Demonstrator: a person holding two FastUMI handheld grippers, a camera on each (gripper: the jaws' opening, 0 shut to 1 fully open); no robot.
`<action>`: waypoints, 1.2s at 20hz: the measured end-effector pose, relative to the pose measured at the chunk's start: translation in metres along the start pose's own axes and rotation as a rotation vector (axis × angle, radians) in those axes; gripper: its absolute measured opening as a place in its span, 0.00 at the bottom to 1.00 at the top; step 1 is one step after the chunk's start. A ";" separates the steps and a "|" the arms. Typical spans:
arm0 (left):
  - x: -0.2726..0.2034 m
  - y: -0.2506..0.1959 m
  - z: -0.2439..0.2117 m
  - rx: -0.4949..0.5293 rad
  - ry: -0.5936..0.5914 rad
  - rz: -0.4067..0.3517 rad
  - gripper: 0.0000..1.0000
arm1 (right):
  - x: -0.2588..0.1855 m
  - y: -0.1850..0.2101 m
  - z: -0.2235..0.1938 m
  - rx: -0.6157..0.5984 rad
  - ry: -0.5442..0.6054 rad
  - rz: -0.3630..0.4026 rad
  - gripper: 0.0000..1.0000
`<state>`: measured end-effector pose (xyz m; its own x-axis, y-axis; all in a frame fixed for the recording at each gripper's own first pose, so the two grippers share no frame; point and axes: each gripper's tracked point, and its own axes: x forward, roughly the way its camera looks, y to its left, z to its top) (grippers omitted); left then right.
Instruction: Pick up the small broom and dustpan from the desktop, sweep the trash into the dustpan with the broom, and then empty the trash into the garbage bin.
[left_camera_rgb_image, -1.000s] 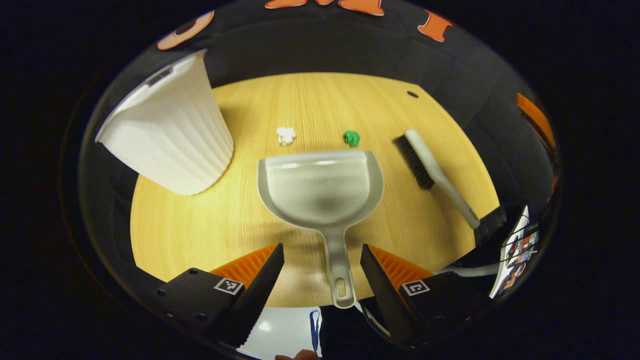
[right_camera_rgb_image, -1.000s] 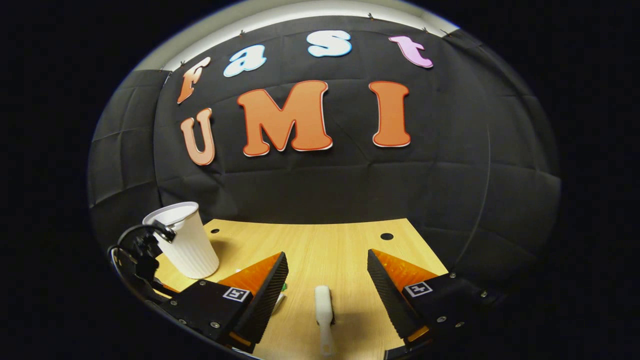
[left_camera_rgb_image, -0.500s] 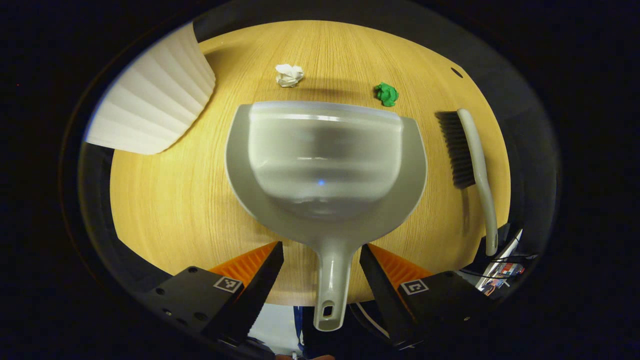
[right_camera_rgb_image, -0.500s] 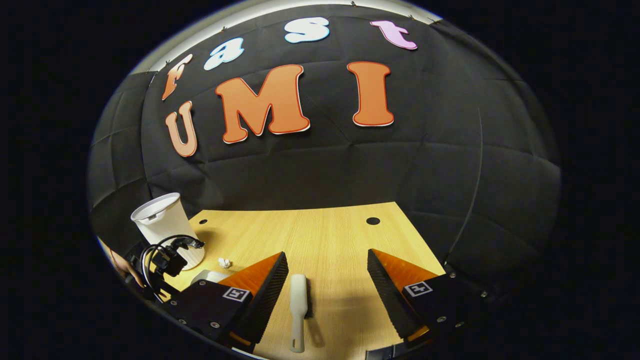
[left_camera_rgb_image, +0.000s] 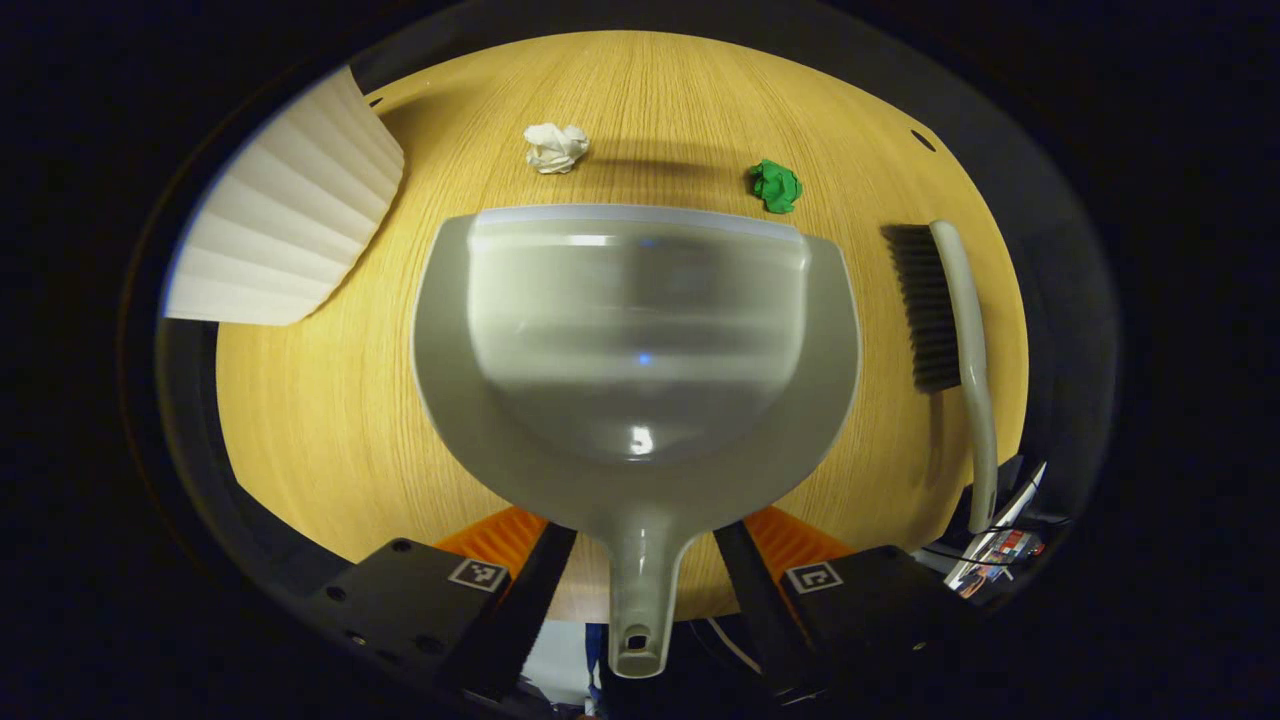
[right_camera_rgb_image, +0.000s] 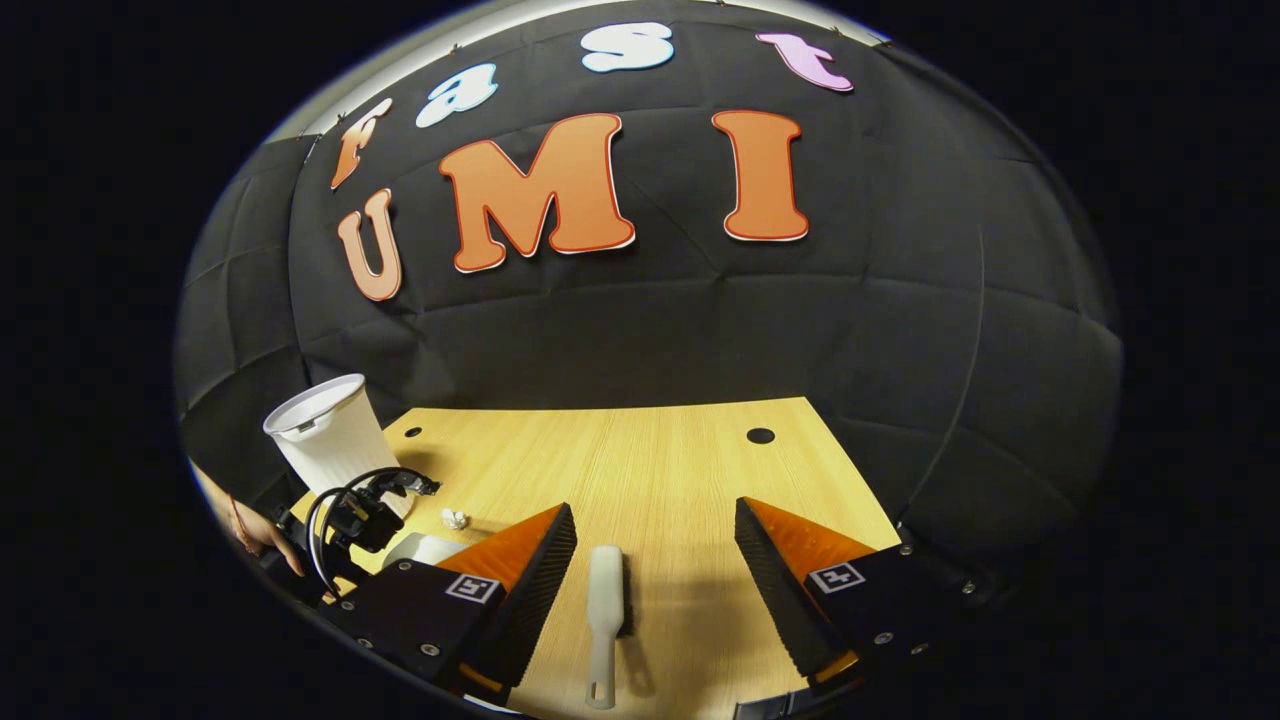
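Firstly, in the left gripper view, the left gripper (left_camera_rgb_image: 640, 560) had its fingers spread on both sides of the handle of the grey plastic dustpan (left_camera_rgb_image: 640, 340), close to it, but I could not tell if they touched it. The dustpan lay flat on the light wooden counter (left_camera_rgb_image: 330, 420). Beyond its front edge lay a crumpled white paper ball (left_camera_rgb_image: 556, 147) and a crumpled green paper ball (left_camera_rgb_image: 775, 186). The small broom with dark bristles and a pale handle (left_camera_rgb_image: 955, 320) lay to the right of the dustpan. The white ribbed garbage bin (left_camera_rgb_image: 285, 230) stood at the left.

Then, in the right gripper view, the right gripper (right_camera_rgb_image: 655, 580) hovered with fingers wide apart over the broom (right_camera_rgb_image: 605, 610), which lay between them on the counter (right_camera_rgb_image: 650, 460). At the far left, the left gripper (right_camera_rgb_image: 365, 515) was near the bin (right_camera_rgb_image: 330, 440).
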<state>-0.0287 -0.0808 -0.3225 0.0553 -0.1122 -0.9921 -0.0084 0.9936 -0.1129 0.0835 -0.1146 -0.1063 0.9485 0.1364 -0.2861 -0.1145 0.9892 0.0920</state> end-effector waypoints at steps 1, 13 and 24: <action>0.000 0.002 -0.001 -0.008 0.007 0.017 0.78 | 0.001 0.000 0.001 -0.010 -0.003 -0.005 0.96; 0.005 0.014 0.012 0.110 -0.148 0.005 0.30 | 0.005 0.027 -0.145 0.033 0.586 0.145 0.97; -0.012 0.040 0.002 0.165 -0.255 -0.025 0.29 | 0.022 0.025 -0.226 -0.120 0.982 0.115 0.97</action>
<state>-0.0276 -0.0397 -0.3155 0.3022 -0.1499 -0.9414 0.1576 0.9818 -0.1058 0.0344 -0.0745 -0.3258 0.2706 0.1627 -0.9488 -0.2707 0.9587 0.0872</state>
